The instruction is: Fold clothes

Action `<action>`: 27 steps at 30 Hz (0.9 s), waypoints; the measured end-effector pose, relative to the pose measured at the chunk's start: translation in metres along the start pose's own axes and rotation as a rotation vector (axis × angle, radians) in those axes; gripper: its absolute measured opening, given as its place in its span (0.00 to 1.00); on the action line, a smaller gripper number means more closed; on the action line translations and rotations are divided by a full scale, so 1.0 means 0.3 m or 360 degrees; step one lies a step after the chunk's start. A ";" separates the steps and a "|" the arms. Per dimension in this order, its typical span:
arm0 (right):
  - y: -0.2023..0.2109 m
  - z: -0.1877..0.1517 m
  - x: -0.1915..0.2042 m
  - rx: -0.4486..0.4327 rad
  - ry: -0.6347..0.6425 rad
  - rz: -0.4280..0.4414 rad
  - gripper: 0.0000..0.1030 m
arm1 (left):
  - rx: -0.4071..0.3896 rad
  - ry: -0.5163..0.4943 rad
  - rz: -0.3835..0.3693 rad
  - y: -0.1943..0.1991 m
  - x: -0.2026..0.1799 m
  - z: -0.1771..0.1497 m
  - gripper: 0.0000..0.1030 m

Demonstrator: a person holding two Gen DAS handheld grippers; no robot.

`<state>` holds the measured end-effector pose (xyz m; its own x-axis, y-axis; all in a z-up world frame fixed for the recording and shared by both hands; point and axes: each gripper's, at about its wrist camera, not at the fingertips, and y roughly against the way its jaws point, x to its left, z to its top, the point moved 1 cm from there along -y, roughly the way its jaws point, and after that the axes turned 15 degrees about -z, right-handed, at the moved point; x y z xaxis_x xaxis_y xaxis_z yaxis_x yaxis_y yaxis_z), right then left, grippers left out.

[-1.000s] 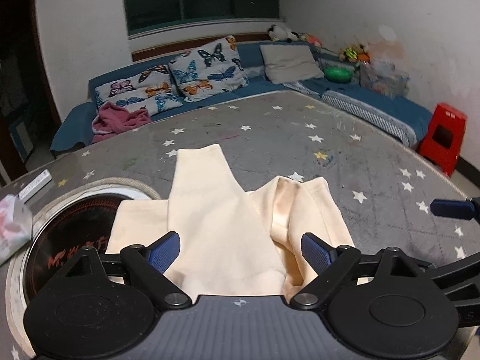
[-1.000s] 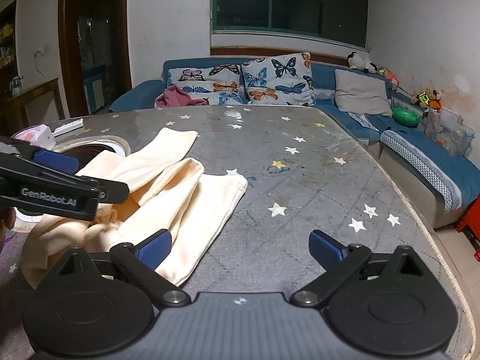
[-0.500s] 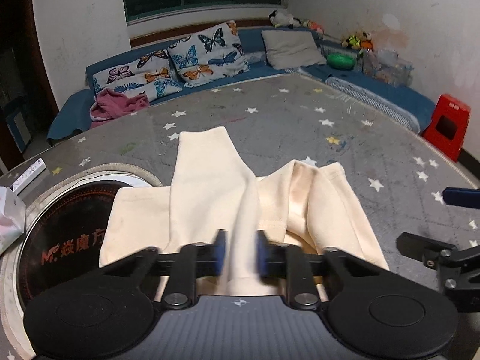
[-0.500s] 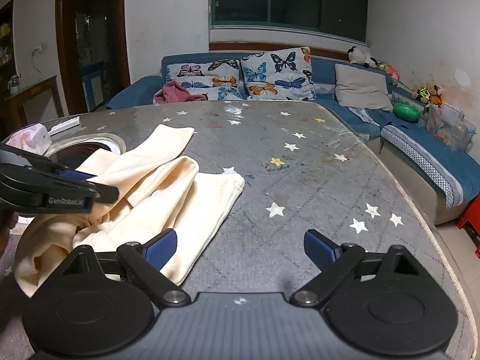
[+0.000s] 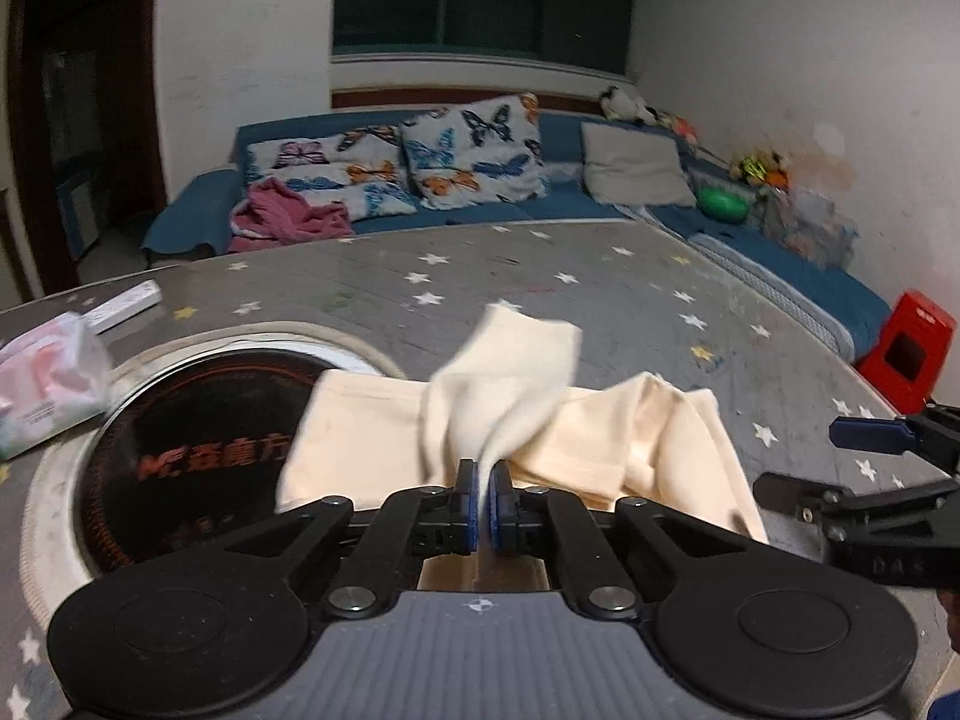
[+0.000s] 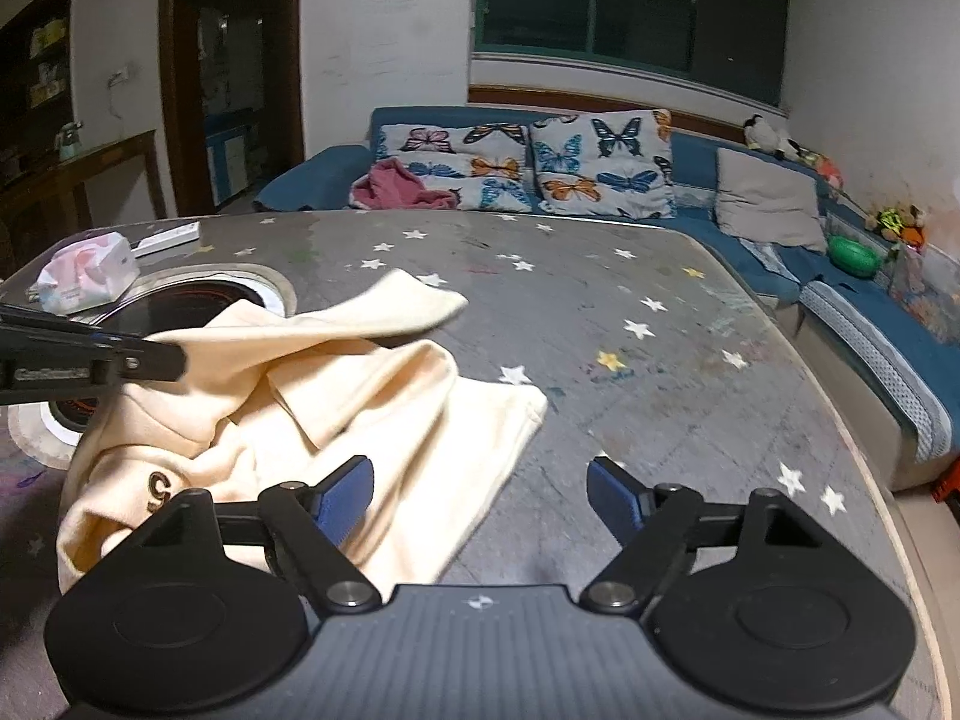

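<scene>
A cream garment [image 5: 654, 438] lies bunched on a grey star-patterned table [image 5: 600, 300]. My left gripper [image 5: 483, 501] is shut on a fold of the garment and holds it lifted, so a cream flap [image 5: 510, 378] stands up above the table. In the right wrist view the garment [image 6: 372, 408] lies left of centre, with its lifted part [image 6: 396, 306] stretched toward the left gripper [image 6: 174, 360]. My right gripper [image 6: 480, 492] is open and empty, low over the garment's right edge, its left finger above the cloth.
A round black inset with red letters [image 5: 180, 450] sits in the table under the garment's left part. A tissue pack [image 6: 87, 273] and a white box [image 6: 168, 237] lie at the far left. A blue sofa [image 6: 600, 180] and a red stool [image 5: 906, 348] stand beyond the table.
My left gripper closed on the garment's near fold and lifted it, pulling the long flap up off the table. My right gripper stayed open and moved in closer to the cloth.
</scene>
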<state>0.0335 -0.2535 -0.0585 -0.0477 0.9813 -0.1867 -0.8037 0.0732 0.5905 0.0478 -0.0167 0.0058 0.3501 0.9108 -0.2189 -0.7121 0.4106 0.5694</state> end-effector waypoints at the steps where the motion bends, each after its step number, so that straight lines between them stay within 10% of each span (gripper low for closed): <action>1: -0.008 0.010 0.005 -0.0001 0.0013 0.0011 0.71 | -0.0011 0.0019 0.0006 0.018 0.010 -0.006 0.03; 18: -0.281 0.112 0.093 0.0199 0.0016 0.0182 0.09 | -0.0014 0.0217 0.0107 0.208 0.144 -0.156 0.03; 27: -0.139 0.108 0.006 0.0069 -0.0039 0.0066 0.03 | -0.0007 0.0050 0.0081 0.170 0.091 -0.115 0.13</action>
<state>0.0863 -0.2490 -0.0581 -0.0655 0.9876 -0.1427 -0.7750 0.0397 0.6307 -0.0001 0.0307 0.0014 0.2942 0.9313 -0.2146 -0.7314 0.3640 0.5768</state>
